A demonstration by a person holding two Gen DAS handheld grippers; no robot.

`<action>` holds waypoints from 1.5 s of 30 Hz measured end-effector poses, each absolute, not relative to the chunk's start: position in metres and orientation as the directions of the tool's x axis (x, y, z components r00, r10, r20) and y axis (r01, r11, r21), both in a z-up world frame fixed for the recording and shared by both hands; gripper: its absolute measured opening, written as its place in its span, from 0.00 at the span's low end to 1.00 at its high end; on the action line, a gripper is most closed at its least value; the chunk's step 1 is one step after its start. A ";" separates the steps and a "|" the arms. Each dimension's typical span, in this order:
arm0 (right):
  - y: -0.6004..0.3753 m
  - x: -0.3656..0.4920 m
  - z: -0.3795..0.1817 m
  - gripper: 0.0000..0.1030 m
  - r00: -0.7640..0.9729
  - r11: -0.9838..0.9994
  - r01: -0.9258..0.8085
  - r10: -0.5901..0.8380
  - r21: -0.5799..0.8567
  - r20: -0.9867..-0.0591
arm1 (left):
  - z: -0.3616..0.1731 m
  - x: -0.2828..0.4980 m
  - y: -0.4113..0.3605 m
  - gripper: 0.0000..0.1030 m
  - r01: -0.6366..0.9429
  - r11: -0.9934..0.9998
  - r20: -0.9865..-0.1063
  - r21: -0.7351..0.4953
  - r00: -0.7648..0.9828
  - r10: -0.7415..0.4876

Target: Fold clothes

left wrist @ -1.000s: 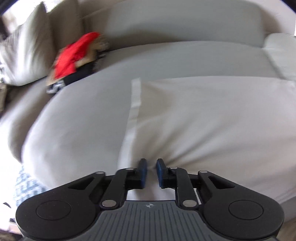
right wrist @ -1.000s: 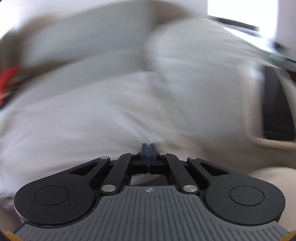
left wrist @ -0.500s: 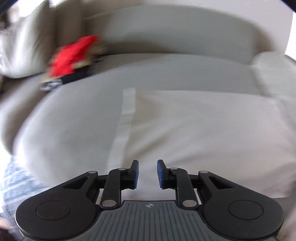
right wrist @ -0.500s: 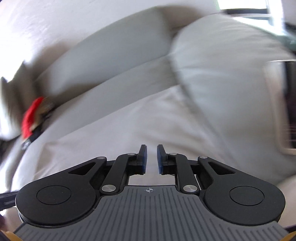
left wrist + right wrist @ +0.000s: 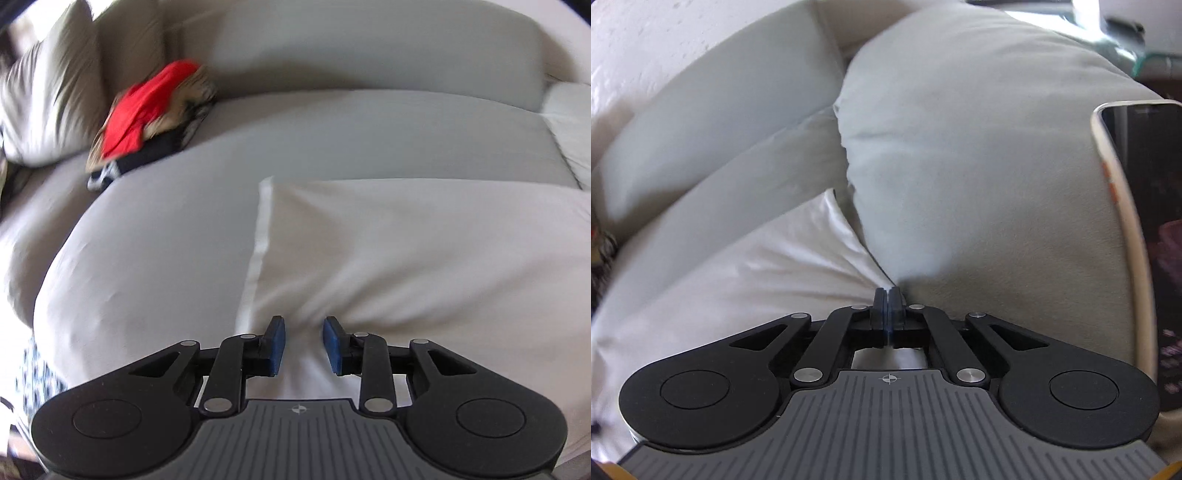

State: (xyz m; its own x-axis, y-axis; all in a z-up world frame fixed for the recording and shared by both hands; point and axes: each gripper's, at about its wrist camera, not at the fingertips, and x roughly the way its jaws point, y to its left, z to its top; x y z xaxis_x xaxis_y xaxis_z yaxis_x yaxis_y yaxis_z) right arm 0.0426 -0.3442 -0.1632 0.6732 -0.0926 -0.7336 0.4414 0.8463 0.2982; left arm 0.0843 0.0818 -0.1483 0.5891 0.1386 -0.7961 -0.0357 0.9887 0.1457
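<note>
A white folded cloth [image 5: 424, 251] lies flat on the grey sofa seat [image 5: 332, 133]. My left gripper [image 5: 303, 343] is open, its blue pads low over the cloth's near left edge, with cloth between the jaws. In the right wrist view the same white cloth [image 5: 746, 269] lies at the left, and my right gripper [image 5: 887, 295] has its jaws pressed together at the cloth's right corner, against the sofa arm [image 5: 979, 166]. Whether fabric is pinched between them is hidden.
A heap of clothes, red on top [image 5: 147, 107], lies at the sofa's back left beside a beige pillow [image 5: 48, 96]. A phone in a pale case [image 5: 1137, 236] rests on the sofa arm at the right. A patterned rug [image 5: 33, 373] shows below left.
My left gripper opened wider and dropped to the cloth's near edge. My right gripper, open half a second ago, has shut and swung right to the cloth's corner by the sofa arm.
</note>
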 end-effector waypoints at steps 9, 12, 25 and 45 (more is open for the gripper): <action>-0.325 0.101 -0.158 0.27 0.736 0.777 0.273 0.212 0.568 -0.643 | -0.126 0.132 0.089 0.26 0.006 0.994 -0.810 -0.108 0.579 -0.091; -0.336 0.126 -0.191 0.00 0.683 0.721 0.340 0.252 0.604 -0.686 | -0.155 0.169 0.087 0.18 -0.011 0.982 -0.842 -0.188 0.516 -0.156; -0.362 0.126 -0.189 0.13 0.813 0.701 0.311 0.153 0.641 -0.562 | -0.136 0.171 0.121 0.13 -0.218 0.974 -0.744 -0.062 0.661 0.101; -0.344 0.077 -0.163 0.12 0.824 0.717 0.427 -0.058 0.550 -0.564 | -0.136 0.161 0.122 0.12 -0.254 0.967 -0.743 -0.011 0.649 0.162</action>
